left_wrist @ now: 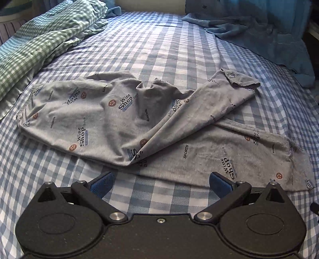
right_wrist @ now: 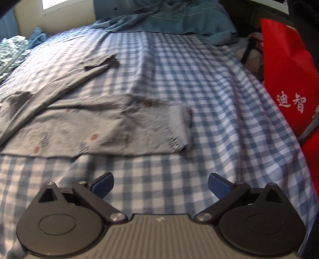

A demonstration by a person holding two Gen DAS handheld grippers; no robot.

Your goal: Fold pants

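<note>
Grey printed pants lie spread on a blue checked bed sheet, waistband at the left, one leg running to the far right and the other along the near edge to the right. My left gripper is open and empty just in front of the pants' near edge. The right wrist view is blurred; it shows the pants with the near leg's hem at right. My right gripper is open and empty over bare sheet, short of the near leg.
A green checked duvet is bunched at the far left. A teal blanket lies at the far right and shows in the right wrist view. A red bag with white characters stands beside the bed at the right.
</note>
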